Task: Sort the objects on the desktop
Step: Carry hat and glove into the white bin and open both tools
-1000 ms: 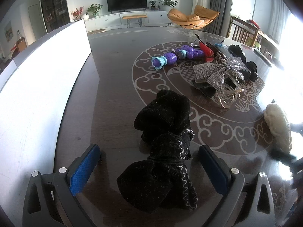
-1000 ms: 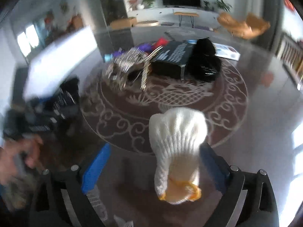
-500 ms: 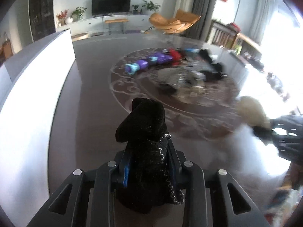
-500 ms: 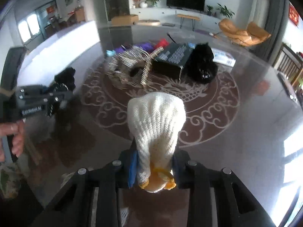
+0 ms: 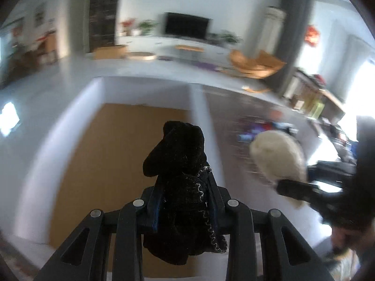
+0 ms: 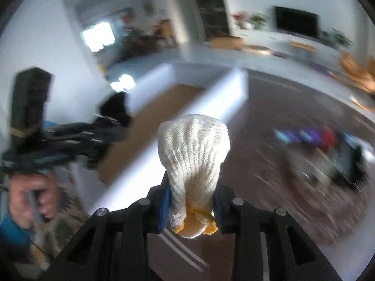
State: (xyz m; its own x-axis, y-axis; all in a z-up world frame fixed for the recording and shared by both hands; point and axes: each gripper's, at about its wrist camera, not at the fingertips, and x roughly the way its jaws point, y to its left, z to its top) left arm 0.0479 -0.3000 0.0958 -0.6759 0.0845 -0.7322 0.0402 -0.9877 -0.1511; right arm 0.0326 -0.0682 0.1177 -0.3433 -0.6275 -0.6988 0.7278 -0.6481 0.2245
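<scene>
Left claw (image 5: pixel 185 201): clenched on the black glove (image 5: pixel 180 164), low centre of the left view; the glove's fingers stick up past the pads, its cuff hangs below them.
Right claw (image 6: pixel 191 201): clenched on the white glove (image 6: pixel 193 149), low centre of the right view; the knit body stands above the pads, the yellow-edged cuff bunches just below.
Box (image 5: pixel 70 140): white walls, tan floor, filling the middle left of the left view; the black glove shows in front of its floor. No items can be seen inside it.
White glove from the left view (image 5: pixel 279 154): at the right, held up beside the box's right wall.
Hand (image 6: pixel 30 194): lower left of the right view, gripping the left tool's handle.
Pile (image 6: pixel 328 149): blurred toys and dark items on the table (image 6: pixel 269 128), at the right, well apart from both claws.
Progress: early, I judge; two gloves lifted and not yet dropped, the pile left to sort.
</scene>
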